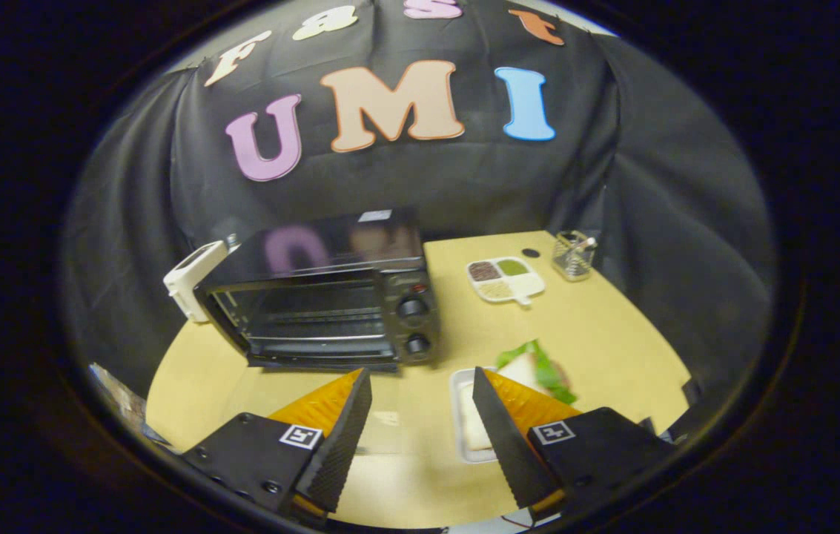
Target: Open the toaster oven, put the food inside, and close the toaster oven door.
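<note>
Oven [331,304]: black, on the table's [612,341] left side, beyond the left finger; door looks folded down, racks showing.
Sandwich [538,368]: on a white tray [458,400], partly behind the right finger.
Gripper [421,430]: held above the table, tilted down toward it.
Fingers [342,437]: wide apart, holding nothing, touching nothing.
Behind: divided dish [505,279], clear cup [572,256], well beyond the sandwich.

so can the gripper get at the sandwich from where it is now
Probably yes. The gripper is open with nothing held, and the sandwich lies on its white tray just ahead, partly behind the right finger. Nothing stands between them; the toaster oven sits off to the other side.
</note>
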